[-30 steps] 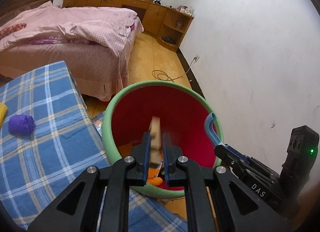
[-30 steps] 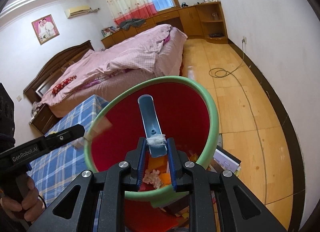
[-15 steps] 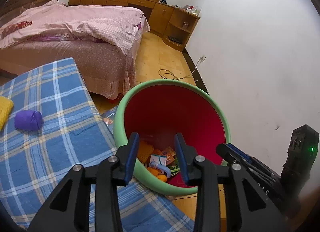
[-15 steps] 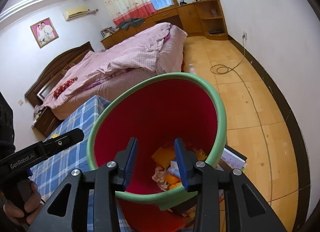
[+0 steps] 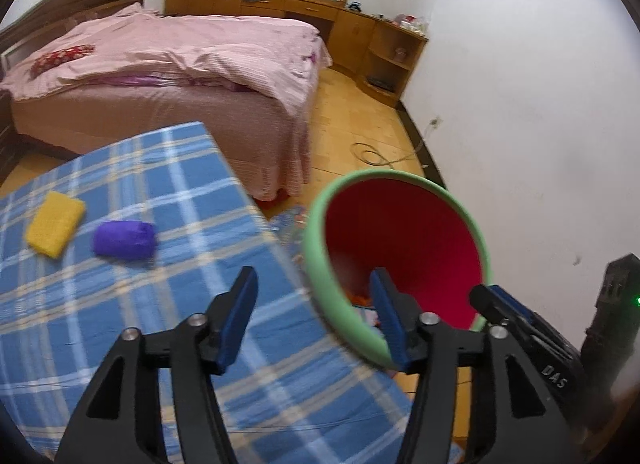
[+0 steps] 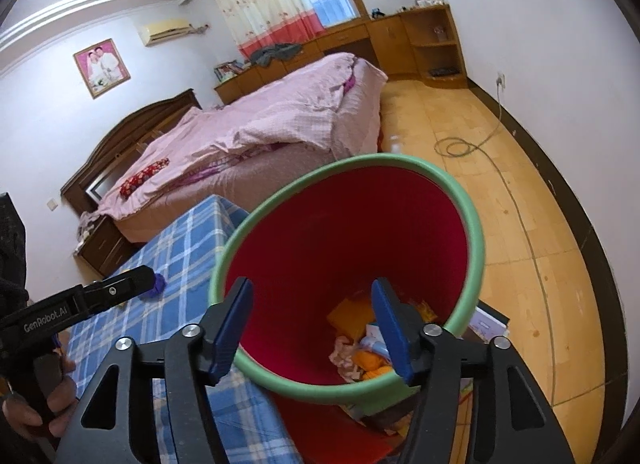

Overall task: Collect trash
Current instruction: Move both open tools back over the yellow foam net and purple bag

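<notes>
My left gripper hung with its jaws wide apart and nothing between them, over the right edge of the table with the blue checked cloth. My right gripper was just as widely spread and empty, above the mouth of the bin, whose green rim and red inside filled that view. At the bottom of the bin lay the trash: orange, pale and blue scraps, partly hidden behind my right finger, too jumbled to name. In the left view only a sliver of it showed. Farther along the table a purple wad and a yellow sponge lay just beside each other, near the far left edge. Beyond stood the bed.
</notes>
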